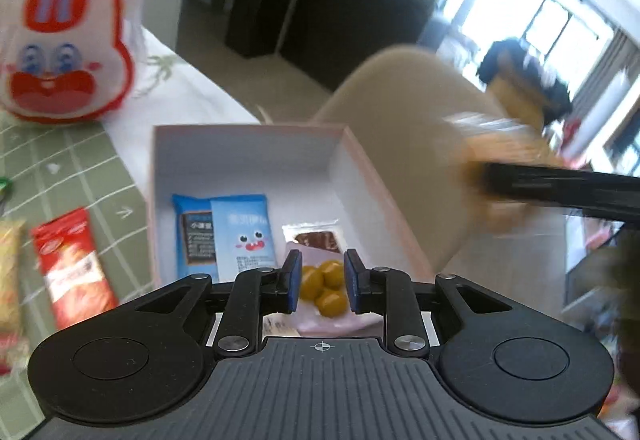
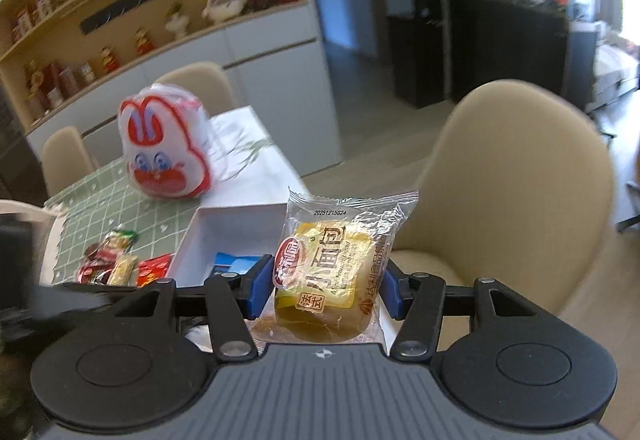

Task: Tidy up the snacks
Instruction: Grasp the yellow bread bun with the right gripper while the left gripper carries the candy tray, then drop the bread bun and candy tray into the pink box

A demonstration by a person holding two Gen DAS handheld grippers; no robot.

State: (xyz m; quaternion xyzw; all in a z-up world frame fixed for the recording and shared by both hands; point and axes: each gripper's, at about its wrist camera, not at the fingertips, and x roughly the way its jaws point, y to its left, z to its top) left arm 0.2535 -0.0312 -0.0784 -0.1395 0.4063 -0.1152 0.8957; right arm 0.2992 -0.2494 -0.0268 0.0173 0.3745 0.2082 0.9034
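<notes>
A white open box on the table holds a blue packet and a clear packet of dark pieces. Over the box's near end, my left gripper is shut on a pinkish packet of yellow-green pieces, which fills the gap between the blue pads. My right gripper is shut on a clear-wrapped small bread, held upright to the right of the box. In the left wrist view the right gripper's finger shows as a blurred black bar at the right.
A white and red rabbit bag stands behind the box on the green checked cloth. Left of the box lie a red packet and several more snacks. A beige chair stands at the table's right edge.
</notes>
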